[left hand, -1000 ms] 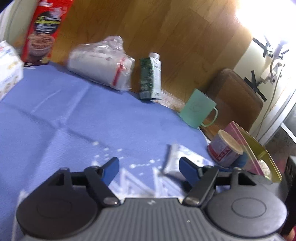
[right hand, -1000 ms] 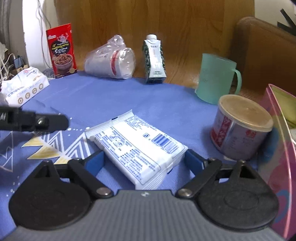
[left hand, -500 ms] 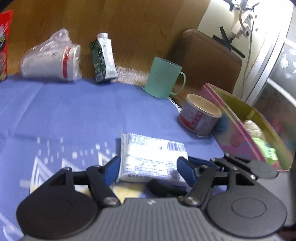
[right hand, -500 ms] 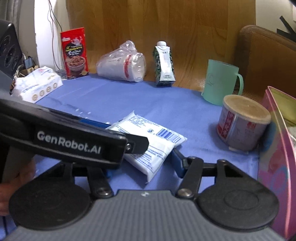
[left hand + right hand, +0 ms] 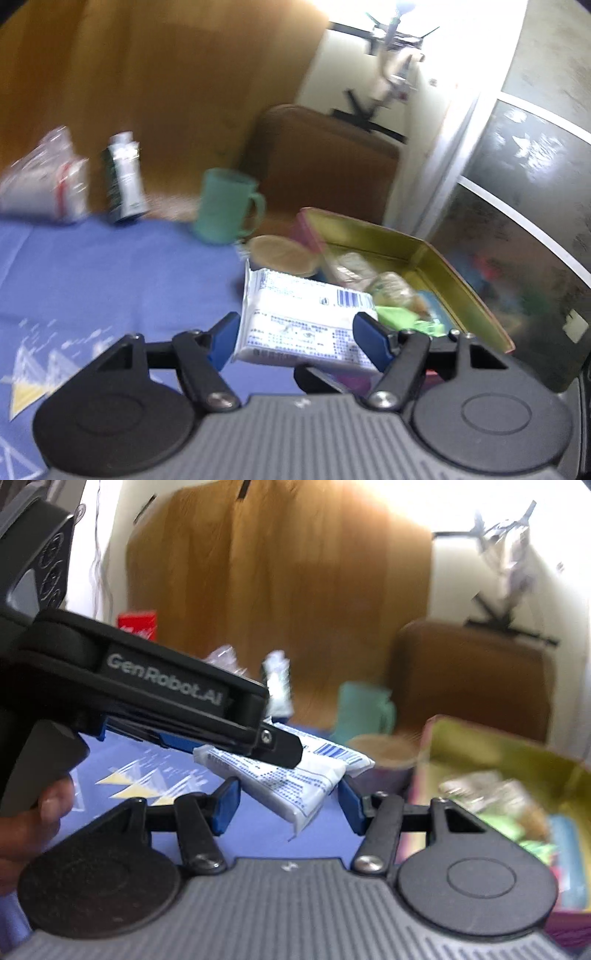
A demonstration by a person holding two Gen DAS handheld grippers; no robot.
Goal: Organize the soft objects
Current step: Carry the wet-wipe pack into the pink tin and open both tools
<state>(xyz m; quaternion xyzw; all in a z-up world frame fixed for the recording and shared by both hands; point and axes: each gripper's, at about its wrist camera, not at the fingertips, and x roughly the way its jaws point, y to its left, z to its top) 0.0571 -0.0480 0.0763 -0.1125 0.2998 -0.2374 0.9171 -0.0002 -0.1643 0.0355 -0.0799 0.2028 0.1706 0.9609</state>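
A white tissue pack [image 5: 295,314] with blue print and a barcode hangs above the blue tablecloth [image 5: 110,277], carried by both grippers at once. My left gripper [image 5: 297,339] is shut on it, blue pads against its two sides. My right gripper [image 5: 288,806] is shut on the same tissue pack [image 5: 295,786], which sits slanted between its pads. One black finger [image 5: 277,747] of the left gripper crosses the pack from the left in the right wrist view. Just right of the pack stands an open tin box [image 5: 443,266], gold inside, holding several soft packets.
A tan-lidded can [image 5: 280,254] sits behind the pack beside the tin box [image 5: 498,738]. A teal mug [image 5: 225,206], a dark carton [image 5: 123,181] and bagged plastic cups [image 5: 40,184] line the table's far edge. A brown chair [image 5: 325,162] stands behind. A person's hand [image 5: 26,827] holds the left gripper.
The pack lay on the cloth with open jaws around it. Both grippers closed on it, lifted it and carried it right, toward the tin box.
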